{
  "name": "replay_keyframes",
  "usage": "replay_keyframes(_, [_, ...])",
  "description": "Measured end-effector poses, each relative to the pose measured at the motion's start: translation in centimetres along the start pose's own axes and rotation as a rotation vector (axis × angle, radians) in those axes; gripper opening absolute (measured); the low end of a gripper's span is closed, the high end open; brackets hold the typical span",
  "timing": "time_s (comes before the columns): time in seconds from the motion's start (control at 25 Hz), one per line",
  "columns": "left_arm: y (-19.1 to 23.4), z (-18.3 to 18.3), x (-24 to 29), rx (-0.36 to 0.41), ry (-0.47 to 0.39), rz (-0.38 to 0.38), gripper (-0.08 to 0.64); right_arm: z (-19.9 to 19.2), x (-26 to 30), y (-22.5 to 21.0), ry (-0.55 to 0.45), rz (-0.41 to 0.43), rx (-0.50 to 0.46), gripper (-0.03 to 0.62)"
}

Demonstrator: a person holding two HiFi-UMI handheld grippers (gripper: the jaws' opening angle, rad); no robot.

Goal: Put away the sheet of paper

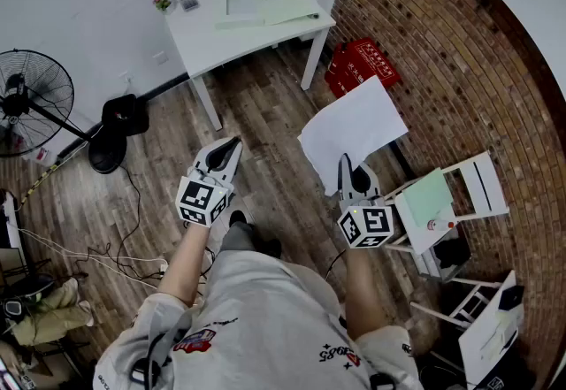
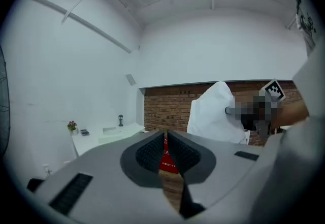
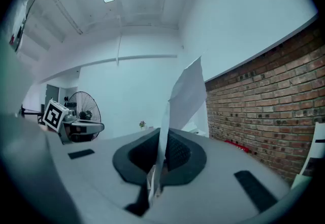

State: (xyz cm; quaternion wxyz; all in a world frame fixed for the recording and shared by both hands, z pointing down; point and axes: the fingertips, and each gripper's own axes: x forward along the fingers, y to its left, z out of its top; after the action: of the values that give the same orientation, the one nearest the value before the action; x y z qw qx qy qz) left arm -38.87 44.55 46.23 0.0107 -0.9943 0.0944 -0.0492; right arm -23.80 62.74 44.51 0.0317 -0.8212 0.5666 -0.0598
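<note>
A white sheet of paper hangs in the air to the right, in front of the brick wall. My right gripper is shut on its lower edge, and the sheet rises beyond the jaws. In the right gripper view the paper stands edge-on between the dark pads of the right gripper and bends up to the right. My left gripper is held lower left of the sheet, apart from it. Its jaws are shut with nothing in them. The left gripper view shows the left gripper pointing towards the paper.
A white table with pale green folders stands against the far wall. A red crate sits by the brick wall. A white rack with a green sheet is at the right. A black fan and cables are at the left.
</note>
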Motion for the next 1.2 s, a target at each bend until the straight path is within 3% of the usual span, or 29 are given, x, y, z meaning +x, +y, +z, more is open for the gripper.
replay_keyframes(0.2, [-0.4,0.3,0.2,-0.003,-0.006,0.006,0.034,-1.1,0.0,-0.1,0.029,-0.010,-0.065,-0.003])
replay_keyframes(0.84, [-1.2,0.1,2.4,-0.014,0.013,0.020,0.034,-1.2,-0.4,-2.8,0.049,0.000,-0.069,-0.003])
replay_keyframes(1.2, [2.8,-0.5,7.1,-0.017,0.029,0.012,0.034,-1.5,4.8,-4.7,0.066,-0.007,-0.036,-0.003])
